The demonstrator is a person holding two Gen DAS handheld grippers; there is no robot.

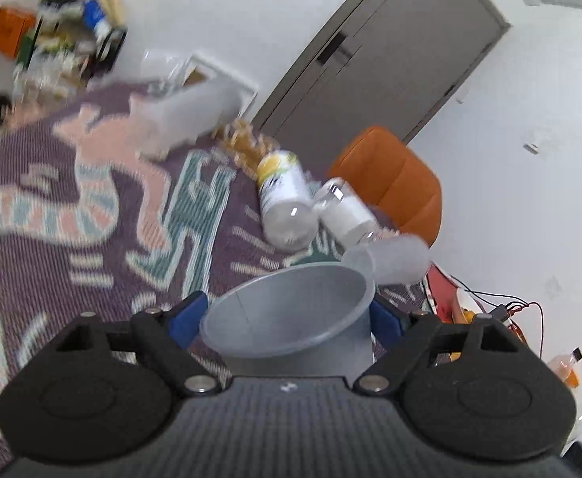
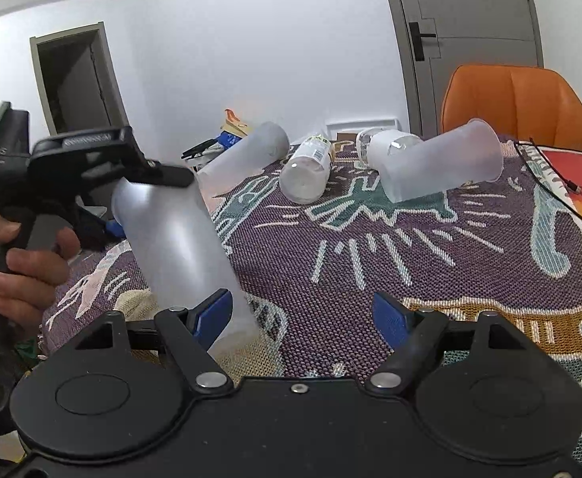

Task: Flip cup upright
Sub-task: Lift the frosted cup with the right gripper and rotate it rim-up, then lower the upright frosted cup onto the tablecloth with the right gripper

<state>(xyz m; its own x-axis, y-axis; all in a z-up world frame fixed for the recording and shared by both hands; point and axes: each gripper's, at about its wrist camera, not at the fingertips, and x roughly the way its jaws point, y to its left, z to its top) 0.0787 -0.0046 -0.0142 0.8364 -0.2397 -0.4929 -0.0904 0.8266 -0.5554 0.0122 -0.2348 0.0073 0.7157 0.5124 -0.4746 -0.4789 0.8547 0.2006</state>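
My left gripper (image 1: 287,316) is shut on a frosted plastic cup (image 1: 291,314), its blue pads on both sides near the open rim. In the right wrist view the same cup (image 2: 179,239) stands tilted at the left, held near its top by the left gripper (image 2: 92,159), its lower end by the patterned tablecloth (image 2: 370,247). My right gripper (image 2: 303,316) is open and empty above the cloth. Two more frosted cups lie on their sides: one at the back right (image 2: 442,163) and one at the back left (image 2: 243,151).
Two clear plastic bottles (image 2: 307,167) (image 2: 382,143) lie on the cloth between the fallen cups. An orange chair (image 2: 518,99) stands behind the table by a grey door (image 2: 478,20). Cables (image 2: 557,183) and a red sheet lie at the right edge.
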